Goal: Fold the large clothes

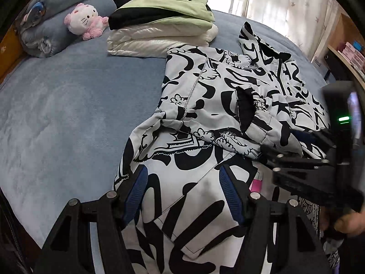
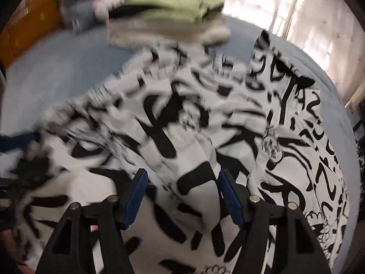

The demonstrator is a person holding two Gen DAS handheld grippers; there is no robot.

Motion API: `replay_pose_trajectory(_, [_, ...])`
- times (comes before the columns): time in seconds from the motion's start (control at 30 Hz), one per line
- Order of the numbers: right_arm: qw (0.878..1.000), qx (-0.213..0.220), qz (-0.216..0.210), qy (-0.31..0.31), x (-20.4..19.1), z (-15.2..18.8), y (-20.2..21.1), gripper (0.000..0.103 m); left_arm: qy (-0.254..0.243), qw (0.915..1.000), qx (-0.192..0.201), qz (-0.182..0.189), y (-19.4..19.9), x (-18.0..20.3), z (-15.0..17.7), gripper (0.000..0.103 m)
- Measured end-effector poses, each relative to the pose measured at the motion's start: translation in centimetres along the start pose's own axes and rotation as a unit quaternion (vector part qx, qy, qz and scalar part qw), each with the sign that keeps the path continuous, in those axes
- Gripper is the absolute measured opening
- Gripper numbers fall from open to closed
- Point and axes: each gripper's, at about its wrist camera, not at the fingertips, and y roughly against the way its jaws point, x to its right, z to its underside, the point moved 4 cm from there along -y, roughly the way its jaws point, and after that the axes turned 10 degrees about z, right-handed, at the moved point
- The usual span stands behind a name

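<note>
Far ahead and to the left of the left tool, a rolled blue blanket lies at the head of the bed, with a pink and white plush cat leaning against it. Just right of the cat, straight ahead of the tool, sits a stack of folded clothes: green and black on top, shiny white beneath. The black-and-white patterned jacket spreads from under the left tool's fingers forward and to the right, one sleeve folded across its body, the cuff's dark opening showing. The left tool's jaws stand apart over the jacket's lower part, gripping nothing. To its right, the right tool reaches in low over the jacket's edge.

In the right wrist view, much blurred, the right tool hangs with jaws apart above the jacket, which fills the bed ahead of it and to both sides. The folded stack lies beyond.
</note>
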Motion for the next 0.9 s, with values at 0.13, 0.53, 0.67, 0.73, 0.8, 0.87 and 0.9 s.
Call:
replay_pose_trajectory(0.13, [1.0,-0.01,-0.01,-0.014,0.4,0.3,-1.0,0.058,0.004,1.0,-0.001,0.0,-0.1,-0.2,0.0,0.064])
replay_pose_trajectory(0.53, [0.917,0.098,-0.095,-0.375,14.9,2.6,5.8,0.014,-0.016,0.9998,0.009,0.011,0.5,1.7,0.3,0.064])
replay_pose_trajectory(0.67, [0.894,-0.029,-0.082,-0.441,16.6,9.6,1.2,0.033,-0.028,0.9995,0.003,0.017,0.5,2.3,0.3,0.064])
replay_pose_trajectory(0.73, [0.887,-0.059,-0.097,-0.448,17.0,12.6,0.1,0.033,-0.041,0.999,-0.001,0.021,0.5,2.7,0.0,0.064])
replay_pose_trajectory(0.8, [0.886,-0.066,-0.106,-0.447,17.6,13.8,0.1,0.033,-0.06,0.998,-0.001,0.021,0.4,2.9,-0.7,0.064])
replay_pose_trajectory(0.87, [0.886,-0.058,-0.107,-0.447,18.8,13.8,0.4,0.038,-0.082,0.9964,-0.001,0.02,0.1,3.1,-2.0,0.068])
replay_pose_trajectory(0.9, [0.886,-0.051,-0.109,-0.448,19.4,13.5,0.6,0.041,-0.088,0.9959,-0.002,0.02,-0.2,3.1,-2.8,0.071])
